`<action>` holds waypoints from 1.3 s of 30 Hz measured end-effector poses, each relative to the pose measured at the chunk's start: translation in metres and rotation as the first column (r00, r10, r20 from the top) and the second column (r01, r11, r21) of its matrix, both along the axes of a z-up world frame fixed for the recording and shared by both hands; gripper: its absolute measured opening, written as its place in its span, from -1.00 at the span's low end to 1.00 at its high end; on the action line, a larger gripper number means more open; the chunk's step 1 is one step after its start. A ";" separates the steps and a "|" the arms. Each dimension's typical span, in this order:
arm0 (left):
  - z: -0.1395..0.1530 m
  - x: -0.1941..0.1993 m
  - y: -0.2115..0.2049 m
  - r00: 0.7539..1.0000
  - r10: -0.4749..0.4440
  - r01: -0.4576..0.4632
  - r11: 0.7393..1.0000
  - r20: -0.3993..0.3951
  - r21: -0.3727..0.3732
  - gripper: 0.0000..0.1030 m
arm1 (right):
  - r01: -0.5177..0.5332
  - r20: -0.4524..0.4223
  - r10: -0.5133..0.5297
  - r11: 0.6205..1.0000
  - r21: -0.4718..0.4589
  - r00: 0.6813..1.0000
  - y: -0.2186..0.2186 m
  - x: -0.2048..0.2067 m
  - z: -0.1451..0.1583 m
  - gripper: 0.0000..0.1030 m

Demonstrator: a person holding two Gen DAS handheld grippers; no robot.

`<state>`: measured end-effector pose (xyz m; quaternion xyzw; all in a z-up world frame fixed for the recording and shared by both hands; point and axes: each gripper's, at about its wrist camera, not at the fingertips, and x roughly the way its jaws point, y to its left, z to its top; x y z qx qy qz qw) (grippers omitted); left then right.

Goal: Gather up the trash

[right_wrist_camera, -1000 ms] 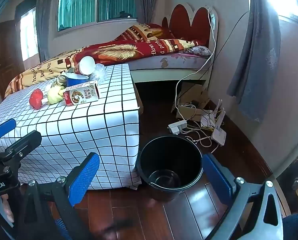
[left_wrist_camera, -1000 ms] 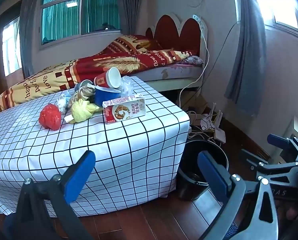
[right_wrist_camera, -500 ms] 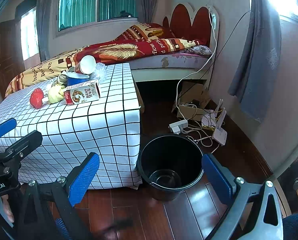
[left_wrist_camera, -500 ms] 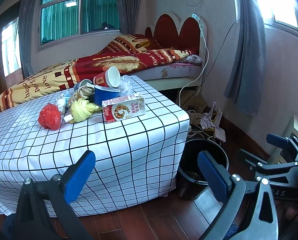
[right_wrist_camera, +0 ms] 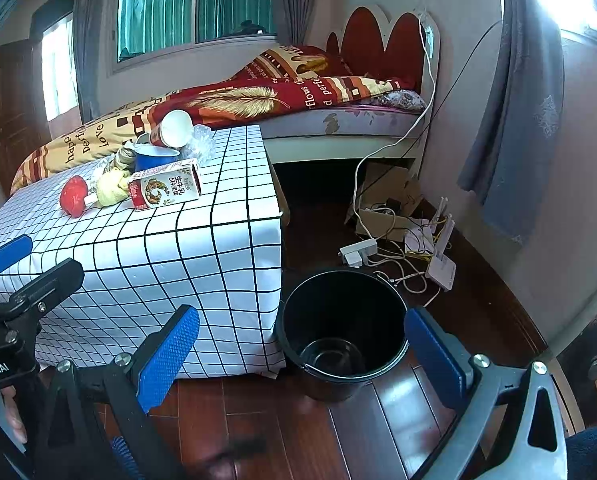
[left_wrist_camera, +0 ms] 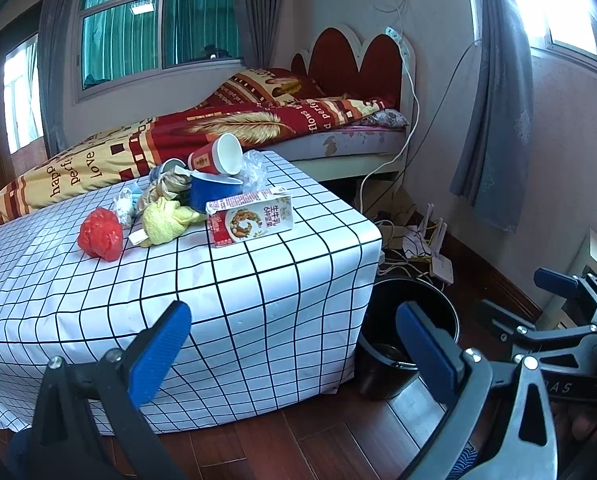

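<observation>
Two claws gape: left claw [left_wrist_camera: 294, 344], right claw [right_wrist_camera: 302, 354]; one bucket [right_wrist_camera: 344, 324].

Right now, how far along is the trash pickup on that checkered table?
Nothing looks done: the black bucket on the floor holds no trash that I can see. Nothing is in hand either; the left gripper and right gripper are both open and empty, short of the table. All of it is left: the milk carton, red paper cup, blue cup, yellow wad and red wad.
</observation>
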<state>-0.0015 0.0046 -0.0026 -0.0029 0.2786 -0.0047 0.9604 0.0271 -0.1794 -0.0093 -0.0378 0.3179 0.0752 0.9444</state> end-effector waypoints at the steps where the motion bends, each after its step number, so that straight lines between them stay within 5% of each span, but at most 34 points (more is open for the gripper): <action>1: 0.000 -0.001 0.001 1.000 0.001 -0.001 1.000 0.001 0.000 1.00 | -0.001 0.000 0.001 1.000 -0.002 1.000 0.001 0.000 0.000 1.00; 39: -0.004 -0.002 0.005 1.000 0.009 -0.009 1.000 -0.006 0.001 1.00 | -0.004 0.000 0.004 1.000 0.006 1.000 -0.001 -0.001 0.000 1.00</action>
